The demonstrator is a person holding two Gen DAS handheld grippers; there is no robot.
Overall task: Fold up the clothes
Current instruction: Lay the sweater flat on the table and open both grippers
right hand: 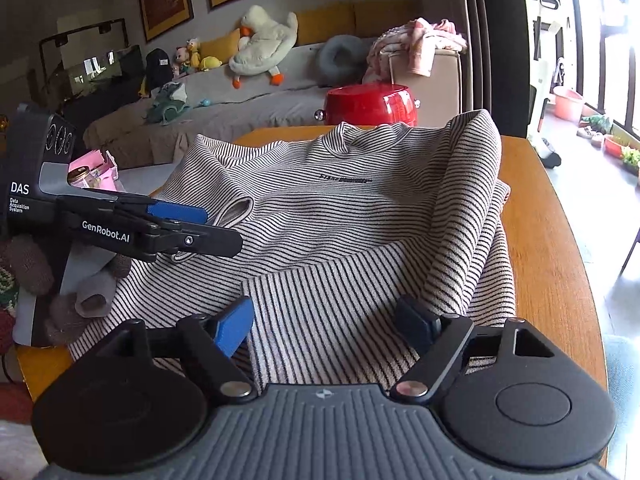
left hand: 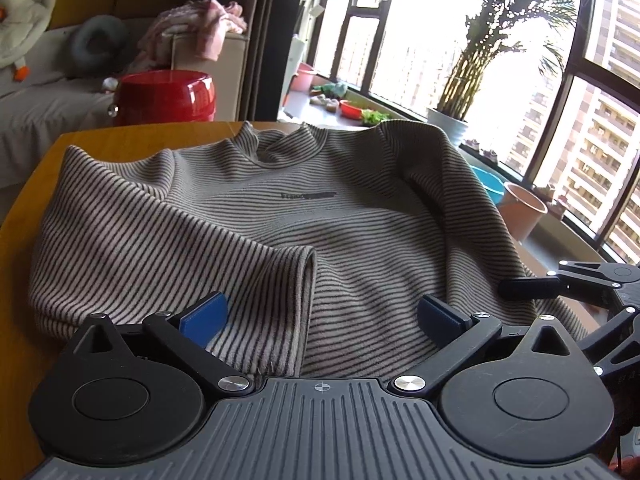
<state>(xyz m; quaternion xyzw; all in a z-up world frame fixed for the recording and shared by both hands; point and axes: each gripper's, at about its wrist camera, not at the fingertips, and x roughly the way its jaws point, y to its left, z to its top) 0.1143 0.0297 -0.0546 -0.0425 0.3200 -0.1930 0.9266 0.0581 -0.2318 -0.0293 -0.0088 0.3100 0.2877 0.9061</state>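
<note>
Reading "GenRobot.AI" and "DAS", left hand-held gripper (right hand: 208,226) overhangs striped sweater (right hand: 340,216).

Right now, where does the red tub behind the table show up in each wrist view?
Left wrist view: the red tub sits upper left, just past the table's far edge, beside the sofa.
Right wrist view: the red tub sits upper centre, right behind the collar.
Shared landmark: the striped sweater, spread flat on the wooden table.
</note>
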